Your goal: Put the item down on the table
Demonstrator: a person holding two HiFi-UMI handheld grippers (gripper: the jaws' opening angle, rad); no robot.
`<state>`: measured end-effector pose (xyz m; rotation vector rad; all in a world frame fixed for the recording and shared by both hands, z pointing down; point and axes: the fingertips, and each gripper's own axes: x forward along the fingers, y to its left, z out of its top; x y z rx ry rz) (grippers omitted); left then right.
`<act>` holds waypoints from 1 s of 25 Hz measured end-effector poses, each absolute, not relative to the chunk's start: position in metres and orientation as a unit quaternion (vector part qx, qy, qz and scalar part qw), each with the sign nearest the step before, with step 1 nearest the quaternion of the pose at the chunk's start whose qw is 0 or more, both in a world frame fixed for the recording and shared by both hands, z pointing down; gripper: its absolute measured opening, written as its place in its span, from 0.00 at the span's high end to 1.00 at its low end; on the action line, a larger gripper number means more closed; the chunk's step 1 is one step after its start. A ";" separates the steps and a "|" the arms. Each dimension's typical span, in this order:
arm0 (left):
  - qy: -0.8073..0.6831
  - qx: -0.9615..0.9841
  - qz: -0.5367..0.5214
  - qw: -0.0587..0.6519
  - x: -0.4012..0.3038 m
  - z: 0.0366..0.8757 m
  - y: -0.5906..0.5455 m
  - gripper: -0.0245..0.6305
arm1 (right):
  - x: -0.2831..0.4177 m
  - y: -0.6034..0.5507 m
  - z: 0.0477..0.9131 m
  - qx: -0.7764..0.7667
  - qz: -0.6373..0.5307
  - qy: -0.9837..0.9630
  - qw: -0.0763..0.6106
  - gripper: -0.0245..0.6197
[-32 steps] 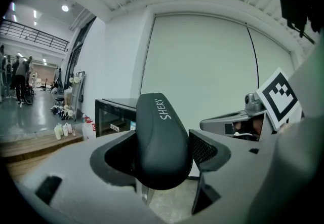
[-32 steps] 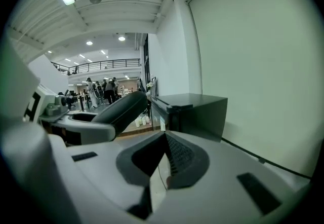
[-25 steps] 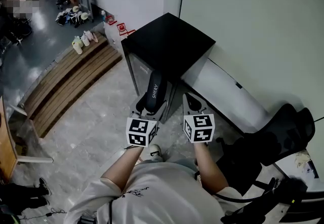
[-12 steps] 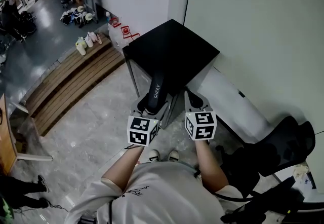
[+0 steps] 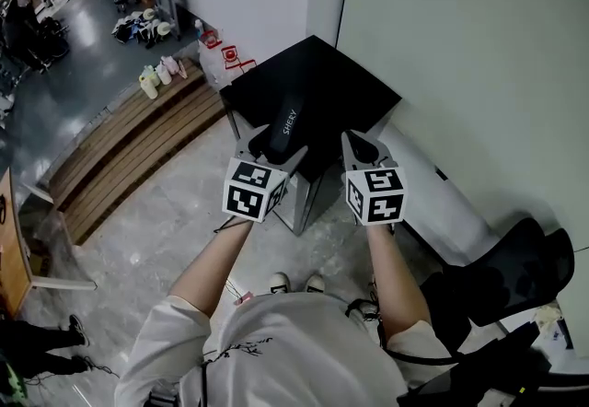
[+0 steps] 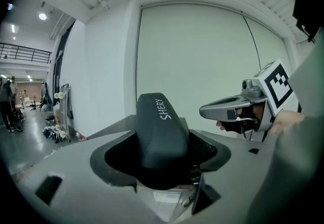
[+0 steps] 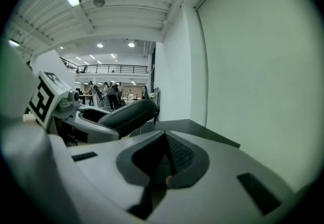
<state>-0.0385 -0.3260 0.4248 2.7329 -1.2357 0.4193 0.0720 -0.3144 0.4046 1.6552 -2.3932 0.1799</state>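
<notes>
At left, the left gripper (image 5: 270,153) pinched the near end of a black item (image 5: 286,122) lettered SHERY, holding it aloft over the near edge of the black table (image 5: 345,83), apparently not yet resting on it. At right, the right gripper (image 5: 358,146) hovered just beside it, jaws pressed together on nothing. The item looked nearly in place; lowering it onto the tabletop and letting go were yet to be done.
</notes>
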 end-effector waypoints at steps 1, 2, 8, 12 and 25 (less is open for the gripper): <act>-0.405 0.902 0.143 0.054 -0.036 0.420 -0.335 0.45 | 0.073 -0.323 0.400 0.562 0.058 -0.817 0.115 0.96; -0.402 0.902 0.147 0.053 -0.033 0.417 -0.344 0.45 | 0.073 -0.331 0.396 0.560 0.054 -0.818 0.118 0.96; -0.390 0.900 0.189 0.041 -0.012 0.417 -0.393 0.45 | 0.078 -0.380 0.392 0.553 0.049 -0.820 0.139 0.96; -0.374 0.898 0.223 0.055 -0.006 0.432 -0.411 0.45 | 0.079 -0.395 0.401 0.547 0.055 -0.821 0.153 0.96; -0.341 0.888 0.295 0.090 0.006 0.485 -0.438 0.45 | 0.087 -0.424 0.448 0.535 0.100 -0.822 0.165 0.96</act>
